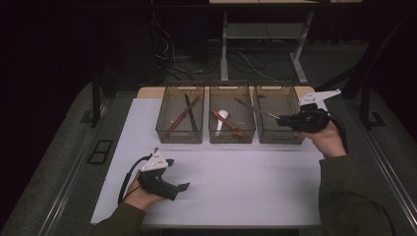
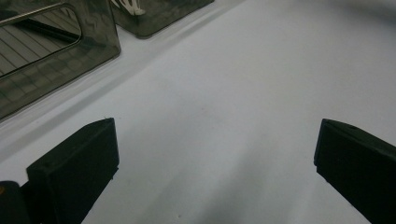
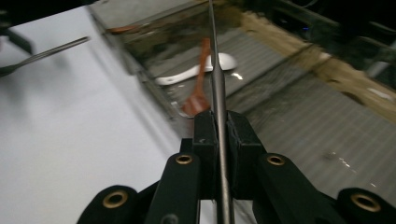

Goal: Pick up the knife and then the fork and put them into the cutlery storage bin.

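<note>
My right gripper [image 1: 281,119] is shut on the handle of a thin metal utensil [image 1: 255,109], which it holds above the right clear bin [image 1: 280,139] with the blade end pointing left. In the right gripper view the jaws [image 3: 219,114] clamp that utensil [image 3: 217,79] edge-on over the bins. My left gripper [image 1: 178,173] rests low at the front left of the white mat [image 1: 236,182]. It is open, and the left gripper view has bare mat between its jaws [image 2: 217,128].
Three clear bins stand in a row at the mat's back. The left bin [image 1: 179,136] holds brown and dark sticks [image 1: 184,114]. The middle bin [image 1: 232,138] holds a white spoon [image 1: 222,117] and a brown spoon [image 1: 230,127]. Beyond the table are desk legs and cables.
</note>
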